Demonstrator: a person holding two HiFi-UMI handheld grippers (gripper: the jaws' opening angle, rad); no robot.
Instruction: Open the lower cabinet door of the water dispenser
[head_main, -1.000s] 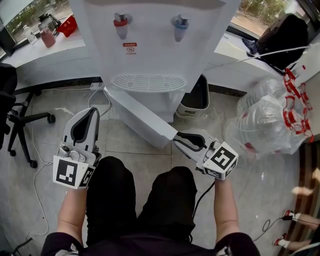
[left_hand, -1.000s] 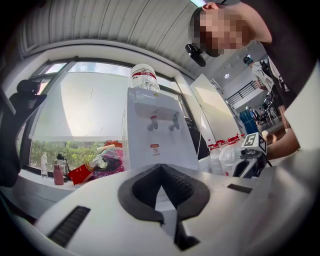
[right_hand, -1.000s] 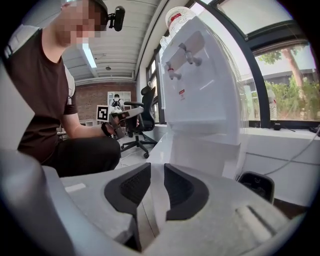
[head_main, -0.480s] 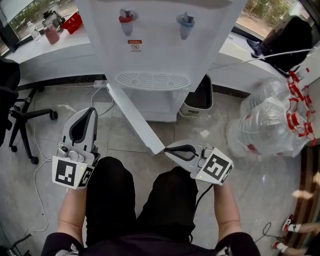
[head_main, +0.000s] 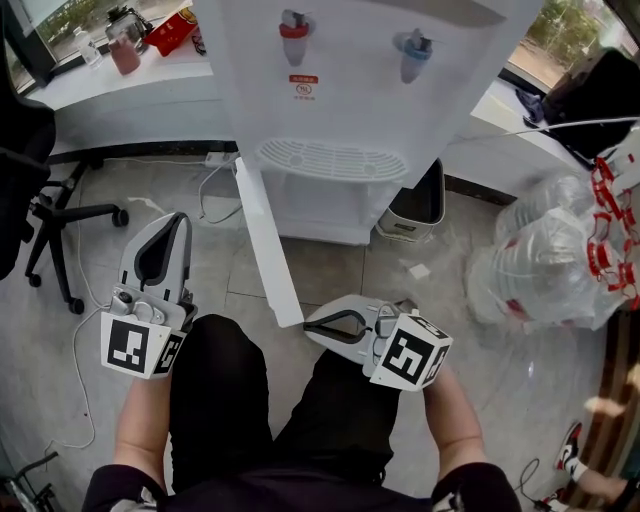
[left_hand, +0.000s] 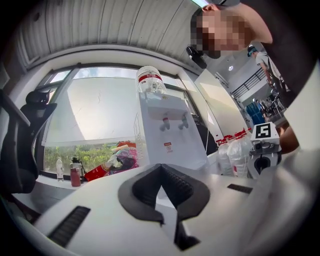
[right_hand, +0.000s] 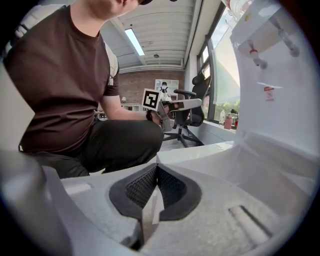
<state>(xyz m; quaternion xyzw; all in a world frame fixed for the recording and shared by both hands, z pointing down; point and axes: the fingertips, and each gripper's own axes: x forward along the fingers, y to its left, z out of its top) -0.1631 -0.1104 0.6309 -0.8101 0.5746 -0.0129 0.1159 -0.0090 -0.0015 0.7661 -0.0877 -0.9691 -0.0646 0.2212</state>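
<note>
Nearest you are your own knees in black trousers (head_main: 215, 390), and both tools sit just ahead of them. Your left tongs (head_main: 178, 217) are pressed together on nothing, held over the floor (head_main: 330, 275) off to the left, well apart from the dispenser. Your right tongs (head_main: 308, 325) are pressed together too, turned sideways above your right knee with their tips right at the free corner of the lower cabinet door (head_main: 265, 240). No part of the door shows between the pads. That door stands swung far out from its hinge at the left side of the water dispenser (head_main: 350, 80). It runs edge-on toward you, so it lies between your two tongs and ends just beside your left knee. Behind it the open cabinet (head_main: 320, 205) shows white inside, under the slotted drip tray (head_main: 330, 160), with the red tap (head_main: 294, 25) and the blue tap (head_main: 413, 45) above. A black bin (head_main: 415, 205) stands close against the dispenser's right side, and a scrap of paper (head_main: 419, 270) lies on the tiles in front of it. Farther right sits a heap of clear water bottles (head_main: 545, 270) with red handles. On the left a white cable (head_main: 85, 350) trails over the floor from near the hinge, and a black office chair (head_main: 50, 215) stands beyond it. Farthest off, the white table (head_main: 110, 90) by the window carries a red jar (head_main: 125, 55) and a red box (head_main: 175, 30).
</note>
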